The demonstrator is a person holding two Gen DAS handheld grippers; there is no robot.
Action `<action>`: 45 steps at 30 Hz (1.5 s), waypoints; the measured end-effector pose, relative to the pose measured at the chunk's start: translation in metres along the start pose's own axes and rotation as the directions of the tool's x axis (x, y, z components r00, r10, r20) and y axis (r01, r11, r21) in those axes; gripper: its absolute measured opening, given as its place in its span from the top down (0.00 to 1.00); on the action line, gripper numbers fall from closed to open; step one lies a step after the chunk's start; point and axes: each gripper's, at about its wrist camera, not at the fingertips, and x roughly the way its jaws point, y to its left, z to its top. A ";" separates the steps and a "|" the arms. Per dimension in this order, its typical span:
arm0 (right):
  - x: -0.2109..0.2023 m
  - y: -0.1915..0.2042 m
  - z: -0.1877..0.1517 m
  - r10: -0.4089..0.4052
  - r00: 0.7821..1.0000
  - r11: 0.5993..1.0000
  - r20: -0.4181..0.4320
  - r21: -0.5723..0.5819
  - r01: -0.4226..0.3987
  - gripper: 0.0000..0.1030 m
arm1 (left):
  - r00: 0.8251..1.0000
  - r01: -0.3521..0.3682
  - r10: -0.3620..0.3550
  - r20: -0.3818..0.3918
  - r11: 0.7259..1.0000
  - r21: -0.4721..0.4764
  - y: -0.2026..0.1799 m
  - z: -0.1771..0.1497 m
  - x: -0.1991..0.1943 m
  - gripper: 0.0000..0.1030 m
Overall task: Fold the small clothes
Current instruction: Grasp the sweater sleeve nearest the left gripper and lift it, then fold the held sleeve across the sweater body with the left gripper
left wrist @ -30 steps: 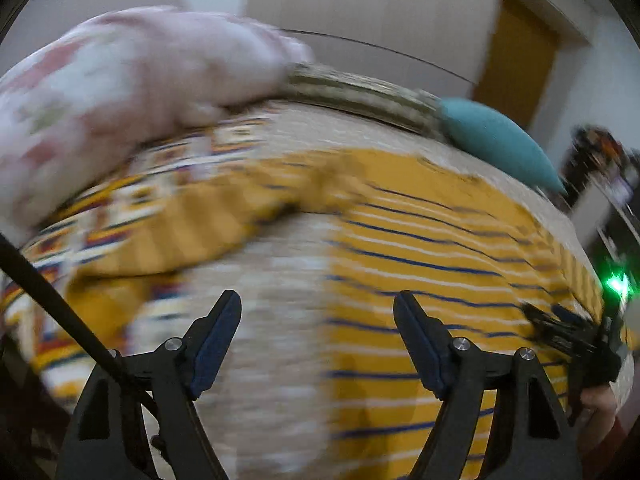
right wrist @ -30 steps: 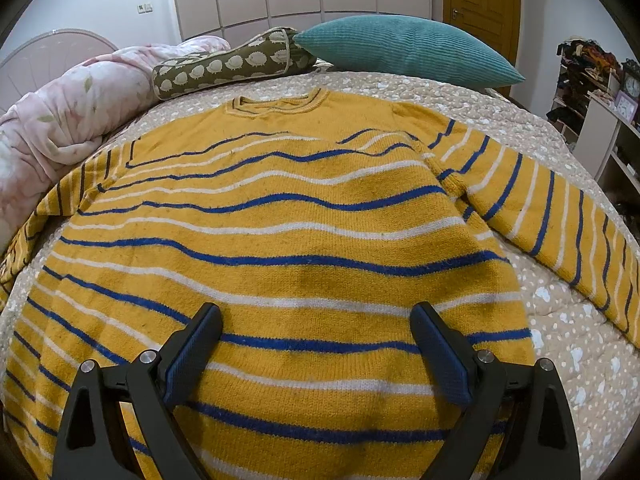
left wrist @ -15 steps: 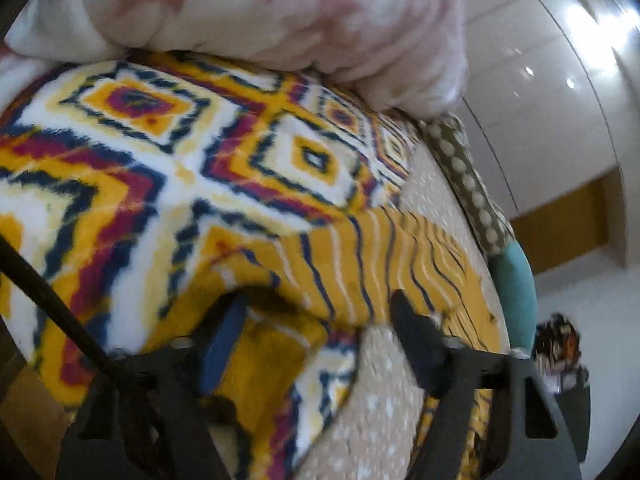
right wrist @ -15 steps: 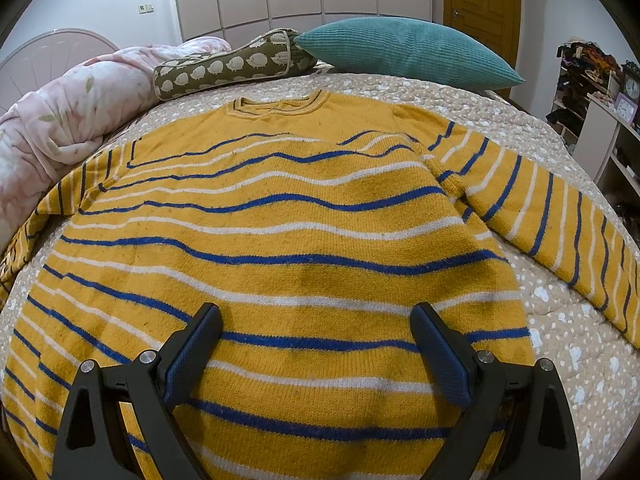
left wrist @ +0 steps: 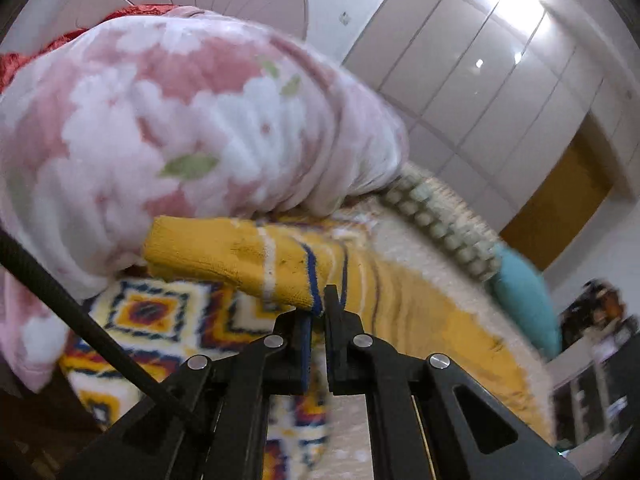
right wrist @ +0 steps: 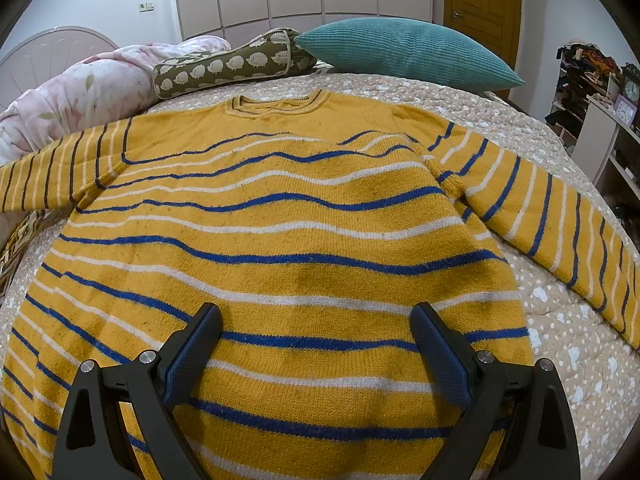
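A yellow sweater with blue and white stripes lies spread flat on the bed, neck at the far side, both sleeves out to the sides. My left gripper is shut on the sweater's left sleeve near the cuff and holds it raised off the bed. That sleeve also shows at the left edge of the right wrist view. My right gripper is open and empty, hovering over the lower part of the sweater's body.
A pink floral duvet is bunched at the left. A patterned blanket lies under the held sleeve. A hedgehog-print bolster and a teal pillow lie at the head. Shelves stand at the right.
My left gripper has closed on the left sleeve near the cuff and lifted it. In the right wrist view that sleeve now stretches straighter. The right gripper has not moved.
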 end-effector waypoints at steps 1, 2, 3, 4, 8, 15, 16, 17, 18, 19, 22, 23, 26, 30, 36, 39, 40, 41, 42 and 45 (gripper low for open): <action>0.000 0.000 -0.001 0.000 1.000 1.000 -0.002 0.000 0.000 0.05 | 0.999 -0.034 0.034 -0.031 0.999 -0.007 0.009 -0.010 0.011 0.95; 0.000 0.000 -0.001 0.001 1.000 1.000 -0.002 0.000 -0.001 0.05 | 0.997 -0.052 0.050 -0.062 0.998 -0.029 0.018 -0.018 0.021 0.95; 0.000 0.000 -0.001 0.003 1.000 1.000 -0.002 0.001 -0.003 0.05 | 0.992 -0.065 0.056 -0.118 0.995 -0.081 0.036 -0.031 0.037 0.95; -0.001 0.000 -0.001 0.004 1.000 1.000 0.001 0.002 -0.004 0.06 | 0.987 -0.076 0.057 -0.153 0.990 -0.121 0.048 -0.038 0.049 0.95; -0.001 0.000 -0.001 0.003 1.000 1.000 0.016 0.001 -0.003 0.05 | 0.975 -0.093 0.036 -0.219 0.962 -0.256 0.091 -0.058 0.077 0.95; -0.002 0.000 -0.001 0.000 1.000 1.000 0.013 -0.001 0.000 0.05 | 0.991 -0.016 -0.024 -0.129 0.953 -0.304 0.106 -0.066 0.043 0.62; -0.002 0.000 -0.001 0.000 1.000 1.000 0.013 -0.001 0.000 0.06 | 0.994 0.000 -0.036 -0.108 0.947 -0.321 0.109 -0.067 0.038 0.52; -0.002 0.000 -0.001 0.000 1.000 1.000 0.013 -0.001 0.000 0.05 | 0.995 0.017 -0.049 -0.084 0.940 -0.342 0.114 -0.067 0.033 0.47; -0.002 0.000 -0.001 0.000 1.000 1.000 0.013 -0.001 0.000 0.05 | 0.997 0.032 -0.057 -0.058 0.930 -0.366 0.119 -0.069 0.026 0.39; -0.002 0.000 -0.001 0.001 1.000 1.000 0.013 -0.001 -0.001 0.05 | 0.998 0.035 -0.054 -0.039 0.921 -0.389 0.125 -0.071 0.020 0.32; -0.002 0.000 -0.001 0.001 1.000 1.000 0.012 -0.001 -0.001 0.05 | 0.997 0.029 -0.055 -0.056 0.916 -0.399 0.133 -0.070 0.020 0.32; -0.002 0.000 -0.001 0.001 1.000 1.000 0.012 0.000 -0.001 0.05 | 0.997 0.024 -0.053 -0.064 0.921 -0.388 0.132 -0.070 0.022 0.32; -0.002 0.000 -0.001 0.000 1.000 1.000 0.011 -0.001 0.000 0.05 | 0.996 -0.014 -0.013 -0.083 0.948 -0.317 0.117 -0.063 0.033 0.32; -0.002 0.000 -0.001 -0.003 1.000 1.000 0.010 -0.004 0.003 0.05 | 0.992 -0.089 0.055 -0.113 0.944 -0.318 0.113 -0.047 0.053 0.36; -0.002 0.000 -0.001 -0.003 1.000 1.000 0.002 -0.003 0.003 0.05 | 0.979 -0.156 0.129 -0.159 0.972 -0.175 0.070 -0.011 0.064 0.78; -0.002 0.000 -0.001 -0.003 1.000 1.000 0.002 -0.002 0.003 0.05 | 0.987 -0.095 0.086 -0.133 0.994 -0.058 0.014 0.000 0.057 0.80; -0.002 0.000 -0.001 -0.001 1.000 1.000 0.001 0.000 0.001 0.05 | 0.990 -0.060 0.055 -0.131 0.998 -0.031 -0.007 0.001 0.057 0.80; -0.002 0.000 -0.001 0.002 1.000 1.000 0.002 0.002 -0.002 0.05 | 0.991 -0.020 0.018 -0.134 1.000 -0.008 -0.029 0.002 0.057 0.80; -0.002 -0.001 -0.001 0.005 1.000 1.000 0.003 0.005 -0.005 0.05 | 0.990 0.010 -0.010 -0.140 1.000 0.004 -0.046 0.001 0.058 0.80; -0.004 -0.001 -0.001 0.012 1.000 1.000 0.020 0.010 -0.012 0.05 | 0.964 0.189 -0.168 -0.207 0.978 0.087 -0.144 -0.013 0.068 0.80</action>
